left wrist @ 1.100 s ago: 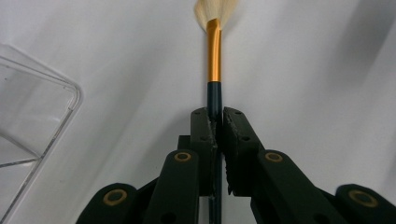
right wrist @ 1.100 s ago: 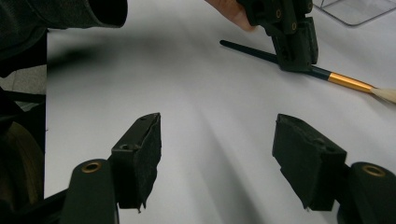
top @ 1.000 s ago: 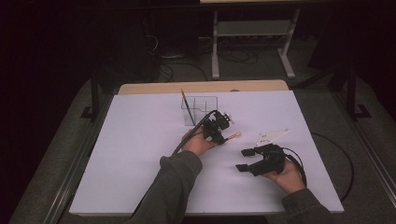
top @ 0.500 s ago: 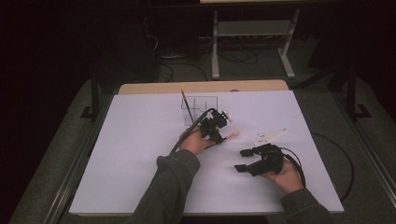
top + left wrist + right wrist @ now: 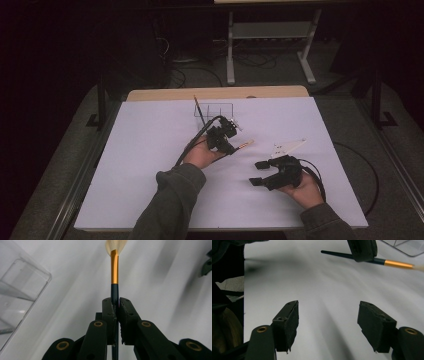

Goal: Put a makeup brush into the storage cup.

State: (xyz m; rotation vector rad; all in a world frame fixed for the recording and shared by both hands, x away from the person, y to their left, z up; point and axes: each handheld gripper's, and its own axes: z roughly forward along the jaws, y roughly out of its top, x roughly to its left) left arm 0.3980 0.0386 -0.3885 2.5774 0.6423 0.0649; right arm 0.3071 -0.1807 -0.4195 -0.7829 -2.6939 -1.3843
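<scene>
My left gripper (image 5: 223, 137) hovers over the middle of the white table, shut on a paintbrush (image 5: 244, 145). In the left gripper view the jaws of the left gripper (image 5: 115, 305) pinch the dark blue handle, and the brush's gold ferrule (image 5: 114, 270) and pale bristles stick out ahead. My right gripper (image 5: 261, 173) rests low at the right, open with nothing between its pads (image 5: 287, 322). Its view shows the held paintbrush (image 5: 398, 264) crossing the top, under the left gripper (image 5: 362, 250).
A clear plastic organiser (image 5: 215, 109) stands at the back centre, with another dark brush (image 5: 199, 111) leaning in it; its corner (image 5: 22, 287) is close on the left. Small white pieces (image 5: 288, 146) lie beyond the right gripper. Cables trail from both grippers.
The left gripper has lifted with the paintbrush and shifted a little to the left. The right gripper has stayed where it was.
</scene>
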